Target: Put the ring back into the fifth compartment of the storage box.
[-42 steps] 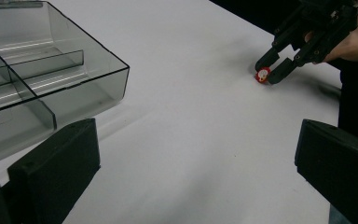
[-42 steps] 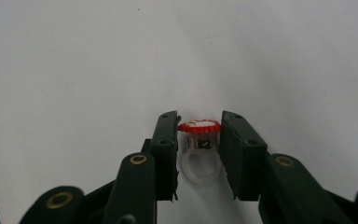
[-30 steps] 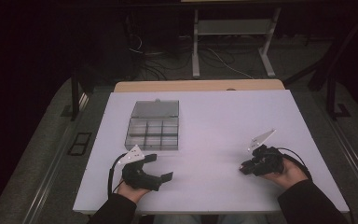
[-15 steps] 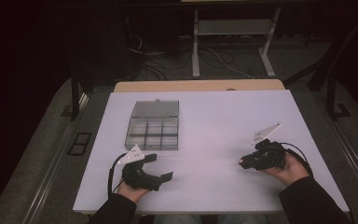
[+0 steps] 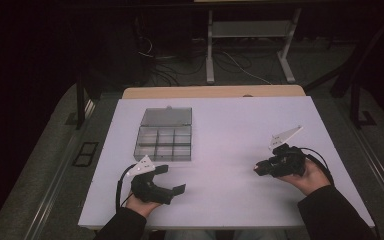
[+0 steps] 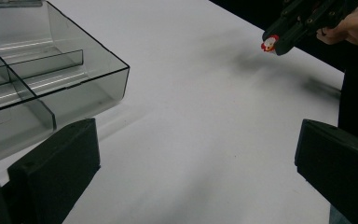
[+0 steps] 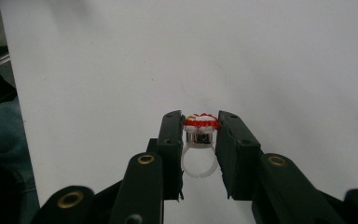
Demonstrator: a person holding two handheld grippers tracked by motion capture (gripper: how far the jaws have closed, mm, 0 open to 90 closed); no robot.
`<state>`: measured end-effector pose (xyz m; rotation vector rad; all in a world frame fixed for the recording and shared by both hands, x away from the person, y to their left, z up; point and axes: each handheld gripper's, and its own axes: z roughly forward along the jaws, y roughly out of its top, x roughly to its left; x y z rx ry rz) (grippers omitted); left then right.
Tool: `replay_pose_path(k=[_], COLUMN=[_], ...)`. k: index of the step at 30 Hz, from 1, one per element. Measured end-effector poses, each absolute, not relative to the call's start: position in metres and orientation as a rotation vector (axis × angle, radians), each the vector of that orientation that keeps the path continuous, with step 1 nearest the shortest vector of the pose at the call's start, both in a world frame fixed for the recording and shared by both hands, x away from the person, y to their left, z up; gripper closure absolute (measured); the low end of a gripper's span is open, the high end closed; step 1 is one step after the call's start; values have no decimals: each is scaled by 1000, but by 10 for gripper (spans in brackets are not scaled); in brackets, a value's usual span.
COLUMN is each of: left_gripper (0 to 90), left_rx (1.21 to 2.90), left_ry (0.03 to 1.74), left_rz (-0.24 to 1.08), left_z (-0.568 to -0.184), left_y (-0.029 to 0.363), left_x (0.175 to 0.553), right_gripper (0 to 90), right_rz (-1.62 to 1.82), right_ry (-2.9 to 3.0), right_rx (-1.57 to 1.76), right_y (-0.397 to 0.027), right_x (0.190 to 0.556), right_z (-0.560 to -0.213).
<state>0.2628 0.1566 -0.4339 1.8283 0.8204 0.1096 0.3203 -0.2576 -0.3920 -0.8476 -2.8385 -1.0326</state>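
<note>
Box (image 5: 165,135): clear, smoke-tinted plastic, glossy, with smooth partition walls. Bench (image 5: 230,130): matt white top, smooth, edged at the far side by pale wood. Ring (image 7: 200,140): translucent white plastic band, shiny metal-look collar, red-and-white top. Right hand-held gripper (image 7: 200,140): matt black plastic pads, brass-coloured rivets. Sleeve (image 5: 335,215): dark cloth.

Divided clear box (image 5: 164,137) (lid open) blocks far-left of white table (image 5: 240,125); centre, right and near strip between grippers free.
</note>
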Motion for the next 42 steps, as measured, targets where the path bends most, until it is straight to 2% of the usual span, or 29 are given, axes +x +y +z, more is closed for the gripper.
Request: replay_pose_path(k=[42], left_gripper=[0], left_rx=[1823], left_ry=[819], left_rz=[107], left_z=[-434], left_y=[157], left_x=[263], right_gripper=[706], right_rz=[-1104], right_ry=[-2867], right_rx=[-669], right_y=[-197], right_x=[349], right_z=[-360])
